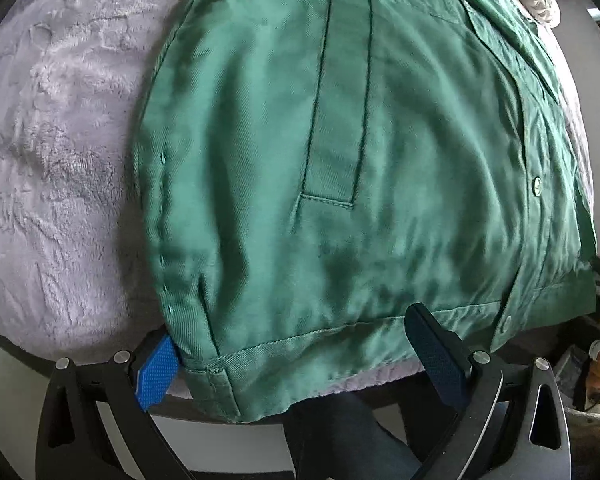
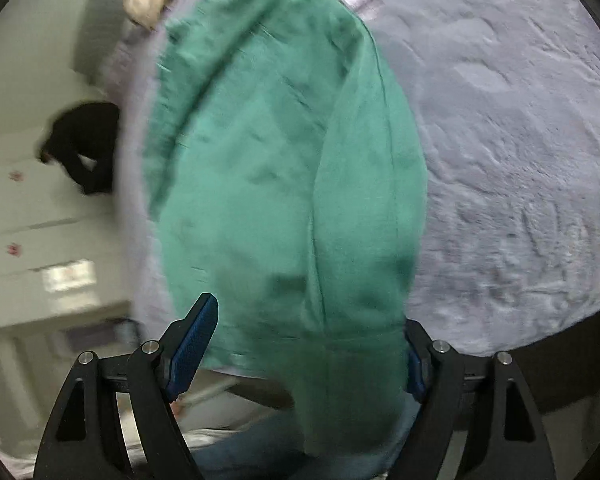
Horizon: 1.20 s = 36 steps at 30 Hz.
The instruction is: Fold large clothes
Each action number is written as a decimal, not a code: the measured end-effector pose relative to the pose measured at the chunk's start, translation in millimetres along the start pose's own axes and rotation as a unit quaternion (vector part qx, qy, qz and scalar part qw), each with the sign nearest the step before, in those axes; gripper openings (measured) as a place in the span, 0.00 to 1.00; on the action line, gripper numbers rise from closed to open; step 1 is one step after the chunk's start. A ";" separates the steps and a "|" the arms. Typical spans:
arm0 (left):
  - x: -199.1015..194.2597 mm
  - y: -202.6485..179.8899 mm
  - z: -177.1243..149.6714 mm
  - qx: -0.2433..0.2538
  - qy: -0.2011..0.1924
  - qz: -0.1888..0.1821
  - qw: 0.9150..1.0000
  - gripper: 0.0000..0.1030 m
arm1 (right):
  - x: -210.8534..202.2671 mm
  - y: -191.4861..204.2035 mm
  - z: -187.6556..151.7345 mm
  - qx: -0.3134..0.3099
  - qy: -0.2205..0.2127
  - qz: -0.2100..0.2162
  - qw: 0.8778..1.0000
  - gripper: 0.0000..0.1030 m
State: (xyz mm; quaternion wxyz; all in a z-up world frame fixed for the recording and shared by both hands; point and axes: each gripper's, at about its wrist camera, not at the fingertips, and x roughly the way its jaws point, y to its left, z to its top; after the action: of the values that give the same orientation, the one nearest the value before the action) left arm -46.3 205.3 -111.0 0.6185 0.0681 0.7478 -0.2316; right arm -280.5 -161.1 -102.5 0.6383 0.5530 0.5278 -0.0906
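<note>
Two grippers hang over one green shirt spread on a pale fleece blanket.

In your left wrist view, the left gripper points steeply down at the shirt's hem. Its jaws stand wide apart, one blue pad at 7 o'clock by the hem's corner, the other at 5 o'clock lying over the hem near a button. The cloth sits between them, unclamped.

In your right wrist view, blurred, the right gripper tilts down over the shirt's near end, jaws apart. The fabric runs from 12 o'clock down to 6 o'clock between the fingers and drapes over the edge, not pinched.
</note>
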 end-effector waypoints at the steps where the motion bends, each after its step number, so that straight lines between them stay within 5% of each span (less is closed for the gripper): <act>1: 0.4 2.3 0.5 -0.002 0.000 -0.003 1.000 0.99 | 4.0 -0.4 -0.7 0.003 0.004 -0.004 1.000 0.80; 12: 31.5 -6.3 -3.2 -0.007 -0.016 -0.010 1.000 0.97 | 5.6 -0.6 -9.3 0.014 -0.005 0.001 1.000 0.80; 14: 24.4 1.3 -4.5 -0.013 -0.034 -0.006 0.999 0.79 | 0.2 -1.9 -10.0 0.014 -0.011 0.000 1.000 0.67; 15: 20.9 3.9 -5.5 -0.014 -0.041 -0.005 0.999 0.64 | -2.2 -1.1 -11.7 0.011 -0.016 -0.002 1.000 0.38; 16: 17.6 7.9 -6.6 -0.016 -0.047 -0.011 0.999 0.45 | -5.9 -0.3 -14.2 0.007 -0.023 0.002 1.000 0.24; 17: 13.0 12.9 -7.2 -0.019 -0.051 -0.026 0.998 0.37 | -9.9 1.8 -16.5 0.002 -0.033 0.018 0.999 0.12; 19: 2.9 21.5 -7.1 -0.032 -0.054 -0.061 0.996 0.17 | -15.9 7.3 -19.3 -0.004 -0.045 0.045 0.998 0.12; 23: -22.5 30.8 -2.1 -0.045 -0.061 -0.151 0.986 0.15 | -26.4 21.1 -18.0 0.001 -0.052 0.121 0.991 0.11; 27: -39.4 23.9 8.8 -0.051 -0.072 -0.175 0.981 0.15 | -31.9 42.5 -2.1 -0.015 -0.045 0.157 0.987 0.11; 31: -49.1 16.1 23.0 -0.053 -0.075 -0.153 0.984 0.15 | -30.7 62.6 21.6 -0.036 -0.023 0.164 0.986 0.11; 36: -29.3 8.6 32.0 -0.071 -0.023 -0.117 0.990 0.15 | -19.9 71.0 47.7 -0.038 0.021 0.164 0.986 0.10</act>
State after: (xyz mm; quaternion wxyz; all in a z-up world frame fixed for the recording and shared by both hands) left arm -7.8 204.5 -89.3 0.6077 -0.0694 0.7506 -0.2501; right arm -211.9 -182.2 -51.8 0.6543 0.6087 0.4462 0.0469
